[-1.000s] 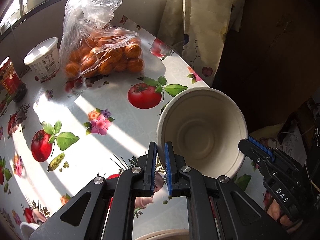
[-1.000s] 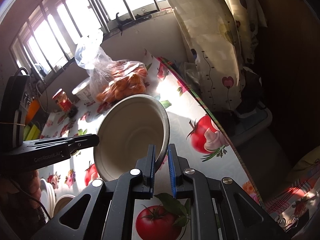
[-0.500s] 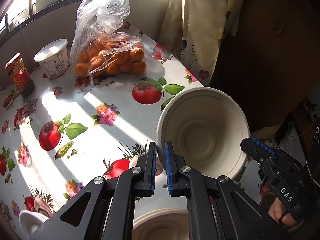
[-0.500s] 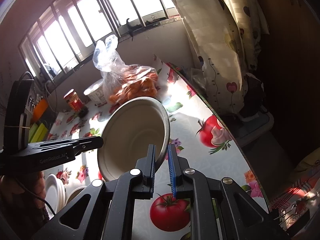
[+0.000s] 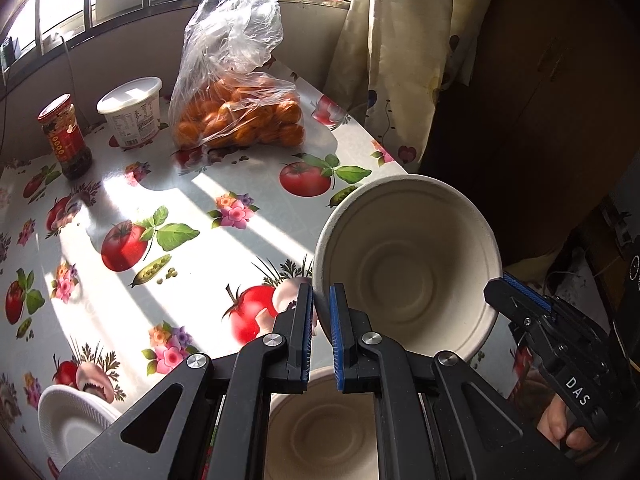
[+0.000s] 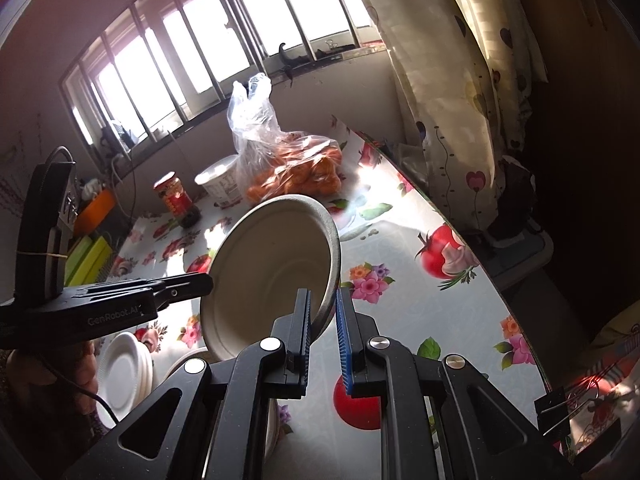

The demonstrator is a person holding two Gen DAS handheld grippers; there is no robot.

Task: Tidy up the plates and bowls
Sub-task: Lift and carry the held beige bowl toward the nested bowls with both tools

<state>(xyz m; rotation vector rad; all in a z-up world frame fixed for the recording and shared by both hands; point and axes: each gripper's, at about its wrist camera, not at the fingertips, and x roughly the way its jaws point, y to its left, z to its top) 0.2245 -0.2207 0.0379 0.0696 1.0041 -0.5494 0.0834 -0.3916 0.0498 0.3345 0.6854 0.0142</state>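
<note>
Currently we list one bowl (image 5: 408,268), rim pinched by left claw (image 5: 321,334) and right claw (image 6: 323,334). Second bowl (image 5: 320,428) sits directly beneath left claw, on desk (image 5: 168,184).

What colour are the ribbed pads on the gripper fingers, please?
Blue, on black fingers; clearest in the left wrist view.

An off-white bowl (image 5: 408,264), orange fruit in a clear bag (image 5: 236,120), a tomato-and-flower patterned tablecloth (image 5: 160,208).
</note>
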